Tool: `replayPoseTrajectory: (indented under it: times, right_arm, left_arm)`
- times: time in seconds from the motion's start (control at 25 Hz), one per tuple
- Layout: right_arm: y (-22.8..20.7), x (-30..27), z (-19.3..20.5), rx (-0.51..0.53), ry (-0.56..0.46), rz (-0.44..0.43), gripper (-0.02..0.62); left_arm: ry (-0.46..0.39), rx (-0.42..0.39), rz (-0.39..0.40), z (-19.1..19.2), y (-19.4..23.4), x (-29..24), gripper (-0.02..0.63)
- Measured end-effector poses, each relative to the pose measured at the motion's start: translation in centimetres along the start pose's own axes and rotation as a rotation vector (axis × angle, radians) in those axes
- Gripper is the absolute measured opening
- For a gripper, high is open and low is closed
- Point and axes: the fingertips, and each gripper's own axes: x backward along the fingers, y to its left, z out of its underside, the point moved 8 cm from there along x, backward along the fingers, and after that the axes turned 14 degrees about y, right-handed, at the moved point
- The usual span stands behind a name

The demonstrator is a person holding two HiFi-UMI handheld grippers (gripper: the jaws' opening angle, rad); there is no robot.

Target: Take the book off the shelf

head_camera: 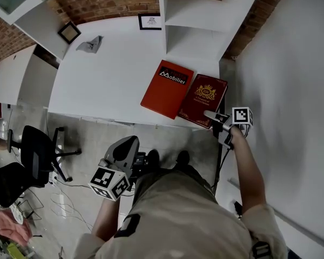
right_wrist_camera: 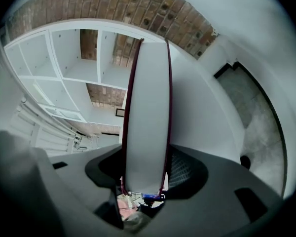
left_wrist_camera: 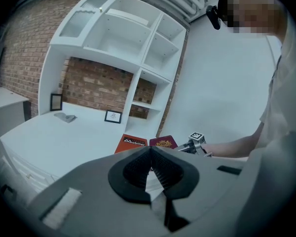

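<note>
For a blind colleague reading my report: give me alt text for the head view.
Seen from above, the right gripper clamps the near corner of a dark red book with a gold crest, lying on a white desk beside an orange-red Mobilier book. The left gripper hangs low over the floor; white shelves stand behind.

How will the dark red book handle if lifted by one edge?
Probably stiff: the dark red book has hard-looking covers round a thick page block, so little flop. Likely heavy for the right gripper, clamped at one edge; it may sag or twist. Flat smooth cover should slide, not roll, on the table.
</note>
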Motion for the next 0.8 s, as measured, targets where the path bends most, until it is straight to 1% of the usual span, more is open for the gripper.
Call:
replayPoseTrajectory:
  times: [0.2,0.32,0.36,0.56,0.64,0.68,0.72,0.8]
  right_arm:
    - [-0.3,-0.3,-0.3,-0.009,0.02,0.033,0.212]
    - [-0.6,-0.6,-0.8,0.007,0.022,0.088,0.215]
    - [-0.7,-0.7,-1.0,0.019,0.018,0.123,0.216]
    - [-1.0,-0.9,-1.6,0.076,0.003,0.326,0.263]
    - [-1.1,-0.8,-1.9,0.136,0.001,0.474,0.273]
    - [-1.0,-0.9,-2.1,0.182,0.006,0.553,0.282]
    - [-0.7,-0.9,-2.2,0.225,0.015,0.614,0.285]
    - [0.1,-1.2,-2.4,0.279,0.037,0.682,0.284]
  left_arm:
    - [-0.006,0.019,-0.013,0.2,1.0,0.4,0.005]
    - [-0.001,0.027,-0.008,0.5,1.4,0.5,0.005]
    - [0.0,0.028,-0.005,0.5,1.6,0.4,0.005]
    - [0.002,0.039,0.002,0.9,2.3,0.5,0.005]
    - [0.003,0.041,0.002,0.9,2.7,0.4,0.005]
    - [0.003,0.041,0.004,0.8,2.8,0.4,0.005]
    - [0.004,0.039,0.006,0.6,2.9,0.4,0.005]
    - [0.002,0.036,0.012,0.4,3.0,0.3,0.005]
